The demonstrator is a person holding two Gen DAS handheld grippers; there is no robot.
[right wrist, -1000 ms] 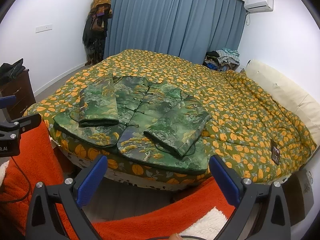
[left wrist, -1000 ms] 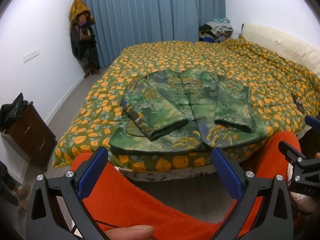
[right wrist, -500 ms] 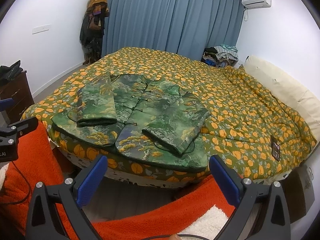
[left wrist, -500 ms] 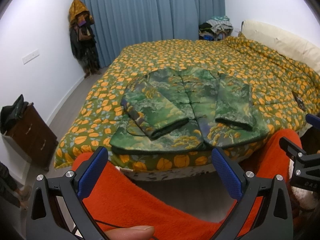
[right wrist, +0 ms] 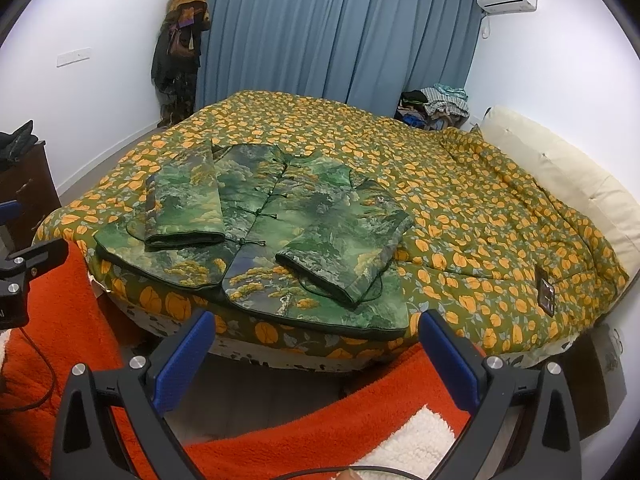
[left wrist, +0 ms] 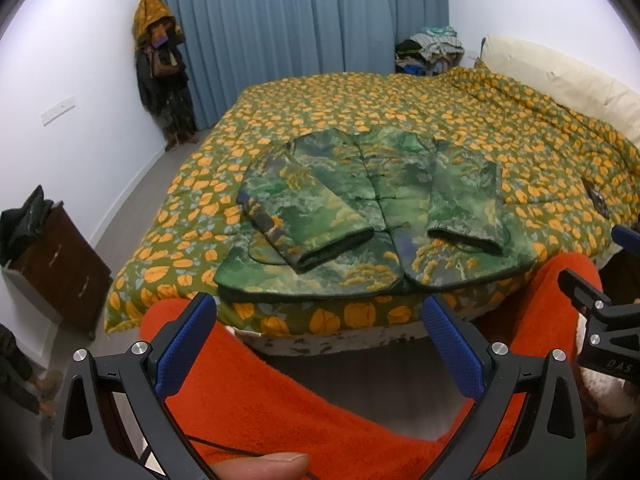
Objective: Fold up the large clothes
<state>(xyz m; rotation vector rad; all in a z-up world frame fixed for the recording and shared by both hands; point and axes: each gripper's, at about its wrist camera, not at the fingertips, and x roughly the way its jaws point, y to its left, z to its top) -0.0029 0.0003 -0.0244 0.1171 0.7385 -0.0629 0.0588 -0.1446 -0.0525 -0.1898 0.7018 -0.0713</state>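
A green landscape-print jacket (left wrist: pixel 372 208) (right wrist: pixel 276 232) lies flat near the bed's front edge, buttoned down the middle, both sleeves folded in over its front. Its hem hangs slightly over the edge of the mattress. My left gripper (left wrist: pixel 320 328) hovers open in front of and below the hem, with nothing between its blue-padded fingers. In the right wrist view my right gripper (right wrist: pixel 314 342) is likewise open and empty, short of the hem's right part. Each gripper shows at the other view's edge.
The bed (right wrist: pixel 460 208) carries an orange-flowered green quilt. An orange fleece sleeve (left wrist: pixel 280 392) fills the foreground. A dark phone-like object (right wrist: pixel 545 295) lies on the quilt at right. A wooden drawer chest (left wrist: pixel 56 256) stands left; clothes pile (right wrist: pixel 436 104) by blue curtains.
Both wrist views have shifted slightly, with the jacket and bed edge sitting a little lower and nearer. Both grippers stay open and the jacket has not moved.
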